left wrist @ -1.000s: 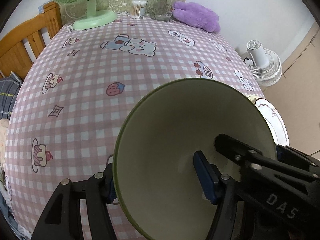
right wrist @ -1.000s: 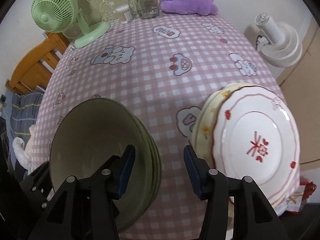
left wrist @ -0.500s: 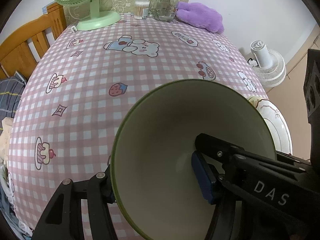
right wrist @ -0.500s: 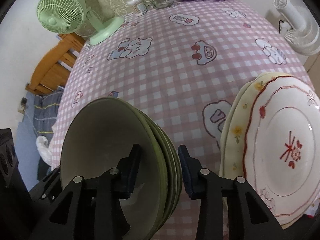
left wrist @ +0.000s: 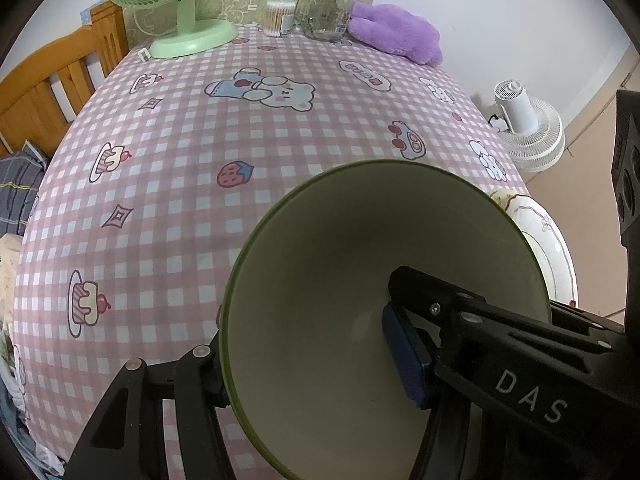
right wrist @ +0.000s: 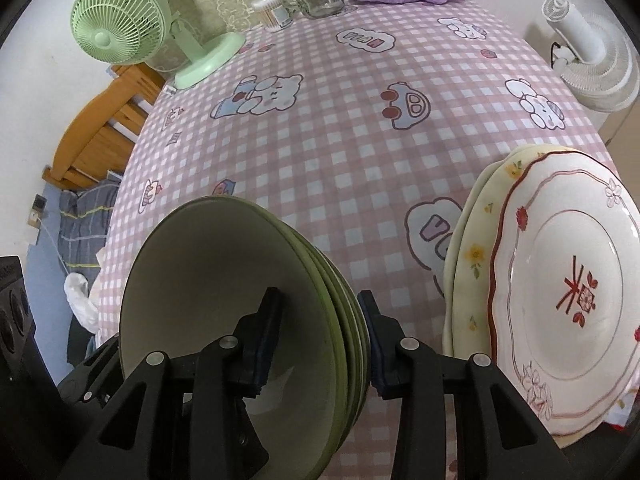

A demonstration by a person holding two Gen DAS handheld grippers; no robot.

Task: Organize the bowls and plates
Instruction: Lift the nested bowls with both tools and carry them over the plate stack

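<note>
A nested stack of green bowls point(left wrist: 340, 280) fills the near part of the pink checked tablecloth point(left wrist: 200, 140). My left gripper point(left wrist: 310, 368) is shut on the stack's left wall, one pad outside the rim, the blue pad inside. In the right wrist view the same bowls point(right wrist: 220, 280) sit between the pads of my right gripper point(right wrist: 320, 342), which is shut on the right wall: left pad inside, right pad against the outer rims. Its black frame point(left wrist: 520, 360) reaches into the bowl in the left wrist view. A white plate with red pattern point(right wrist: 560, 280) lies on a yellow floral plate point(right wrist: 476, 256) just right of the bowls.
At the far end of the table stand a green fan point(left wrist: 176, 8), a glass jar point(left wrist: 324, 12), a cotton-swab tub point(left wrist: 278, 16) and a purple plush point(left wrist: 396, 32). A white floor fan point(left wrist: 528, 128) is beyond the right edge, a wooden bed frame point(left wrist: 48, 92) at the left.
The right gripper shifted left from the gap between bowls and plates, straddled the bowls' right wall and narrowed onto it. The left gripper kept its hold.
</note>
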